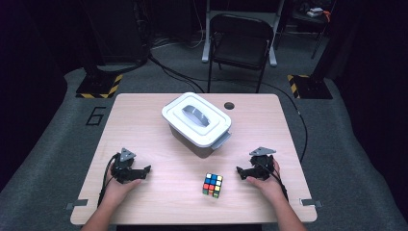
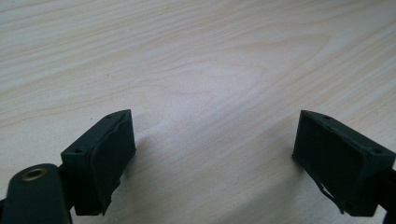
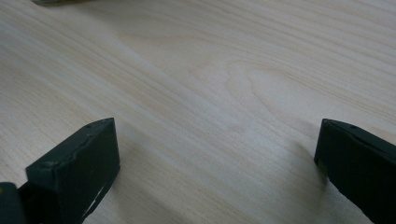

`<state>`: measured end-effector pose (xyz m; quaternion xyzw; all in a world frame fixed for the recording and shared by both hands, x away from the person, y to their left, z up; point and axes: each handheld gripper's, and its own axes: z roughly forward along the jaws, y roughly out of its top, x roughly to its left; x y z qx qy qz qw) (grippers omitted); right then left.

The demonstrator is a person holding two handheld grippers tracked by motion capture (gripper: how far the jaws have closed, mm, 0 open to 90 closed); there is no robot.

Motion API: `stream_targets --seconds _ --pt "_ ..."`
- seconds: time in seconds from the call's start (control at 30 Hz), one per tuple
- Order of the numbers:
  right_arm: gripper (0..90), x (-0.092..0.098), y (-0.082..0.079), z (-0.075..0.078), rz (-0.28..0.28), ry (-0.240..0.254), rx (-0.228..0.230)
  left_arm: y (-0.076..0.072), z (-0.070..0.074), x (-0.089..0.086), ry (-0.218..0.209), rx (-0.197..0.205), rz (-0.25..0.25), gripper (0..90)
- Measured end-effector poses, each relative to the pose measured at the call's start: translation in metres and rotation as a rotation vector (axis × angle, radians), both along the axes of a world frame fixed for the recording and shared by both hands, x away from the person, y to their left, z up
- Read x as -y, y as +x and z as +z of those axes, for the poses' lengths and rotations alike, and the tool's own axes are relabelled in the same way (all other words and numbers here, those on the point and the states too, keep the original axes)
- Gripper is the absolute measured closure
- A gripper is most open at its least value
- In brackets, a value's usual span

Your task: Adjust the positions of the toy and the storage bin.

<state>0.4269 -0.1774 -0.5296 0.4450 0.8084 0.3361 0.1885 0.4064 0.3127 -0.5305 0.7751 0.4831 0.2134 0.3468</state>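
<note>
Left gripper (image 1: 144, 169): near left on table (image 1: 144, 120), jaws apart, empty.
Right gripper (image 1: 239, 170): near right, jaws apart, empty.
Puzzle cube (image 1: 212, 185): between grippers, near edge.
Lidded box (image 1: 196, 122): far centre.

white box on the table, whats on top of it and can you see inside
The white box carries a closed white lid with a grey handle lying flat on top. The lid covers the whole opening, so whatever is inside stays hidden.
</note>
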Motion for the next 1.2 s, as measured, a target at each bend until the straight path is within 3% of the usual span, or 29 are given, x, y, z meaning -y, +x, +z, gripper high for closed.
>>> stream_targets --seconds 0.87,1.07,1.2 --pt "0.8 0.0004 -0.0004 0.0002 -0.003 0.005 0.002 -0.002 0.0003 0.0013 -0.001 -0.003 0.006 13.6" --pt "5.9 0.0012 -0.0023 0.001 -0.027 0.021 0.003 -0.0021 0.0003 0.0014 -0.002 -0.002 0.004 13.9" --pt "14.8 0.0033 -0.0039 0.0034 -0.037 0.02 0.007 -0.0021 0.0003 0.0014 -0.002 -0.002 0.004 13.9"
